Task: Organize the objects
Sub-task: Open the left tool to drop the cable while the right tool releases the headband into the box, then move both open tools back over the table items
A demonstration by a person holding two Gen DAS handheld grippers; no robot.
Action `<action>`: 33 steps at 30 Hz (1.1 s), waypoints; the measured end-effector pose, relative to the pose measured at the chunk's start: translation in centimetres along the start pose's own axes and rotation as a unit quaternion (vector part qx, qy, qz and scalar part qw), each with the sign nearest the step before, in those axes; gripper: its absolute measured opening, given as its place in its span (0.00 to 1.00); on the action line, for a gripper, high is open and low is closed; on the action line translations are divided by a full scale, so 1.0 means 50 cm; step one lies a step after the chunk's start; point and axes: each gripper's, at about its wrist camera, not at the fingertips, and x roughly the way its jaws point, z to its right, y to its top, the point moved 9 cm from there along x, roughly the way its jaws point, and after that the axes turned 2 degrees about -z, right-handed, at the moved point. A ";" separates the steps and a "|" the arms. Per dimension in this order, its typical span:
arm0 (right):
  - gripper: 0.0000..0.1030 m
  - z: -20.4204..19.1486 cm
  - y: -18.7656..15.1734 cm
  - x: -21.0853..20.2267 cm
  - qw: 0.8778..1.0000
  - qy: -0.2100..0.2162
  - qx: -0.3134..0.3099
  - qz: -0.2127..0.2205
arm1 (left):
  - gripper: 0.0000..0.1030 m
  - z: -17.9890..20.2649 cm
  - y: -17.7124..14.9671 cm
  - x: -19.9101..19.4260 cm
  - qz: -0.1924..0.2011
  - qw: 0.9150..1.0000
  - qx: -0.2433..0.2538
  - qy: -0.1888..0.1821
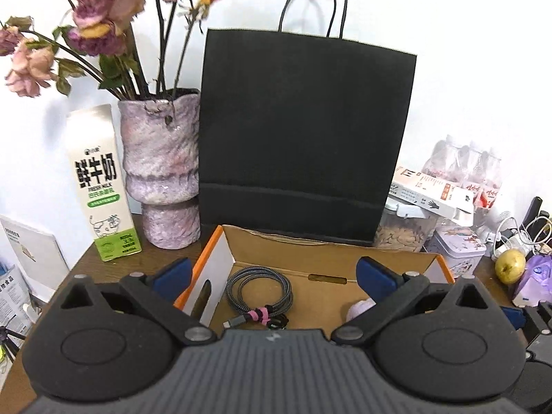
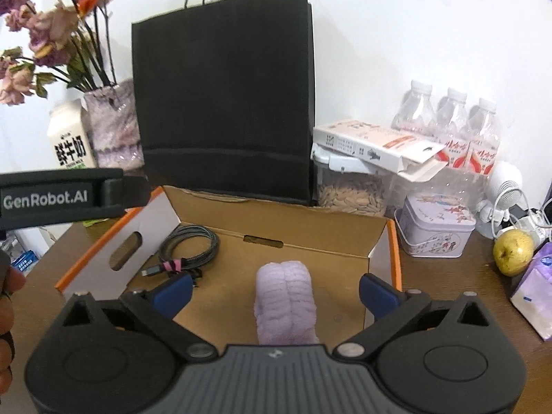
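We see bright, even indoor light; soft shadows fall on the wall behind the bag [image 1: 303, 131]. Flowers [image 1: 103, 17] left of it blur, and edges bend.

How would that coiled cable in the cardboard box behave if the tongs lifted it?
The coiled cable looks braided and floppy, so it would probably sag. Its pink tie should keep the loops together. It seems light, and its loose plug end may dangle.

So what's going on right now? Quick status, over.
Both grippers open, empty: left gripper, right gripper. Coiled cable and lilac cloth lying in cardboard box. Black bag stands behind box; nothing blocking.
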 end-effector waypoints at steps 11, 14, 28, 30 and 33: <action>1.00 -0.018 0.003 -0.123 1.000 -0.008 -0.008 0.022 | 1.00 -0.027 -0.001 -0.119 0.024 1.000 0.001 0.012; 1.00 -0.028 -0.009 -0.158 1.000 -0.007 -0.013 0.027 | 1.00 -0.039 -0.011 -0.153 0.030 0.999 0.005 0.015; 1.00 -0.061 -0.119 -0.326 0.998 -0.001 -0.031 0.052 | 1.00 -0.074 -0.121 -0.315 0.042 0.999 0.022 -0.001; 1.00 -0.064 -0.138 -0.349 0.998 0.000 -0.036 0.058 | 1.00 -0.079 -0.141 -0.336 0.044 0.999 0.021 -0.007; 1.00 -0.064 -0.163 -0.376 0.997 0.003 -0.040 0.062 | 1.00 -0.085 -0.170 -0.366 0.045 0.999 0.017 -0.017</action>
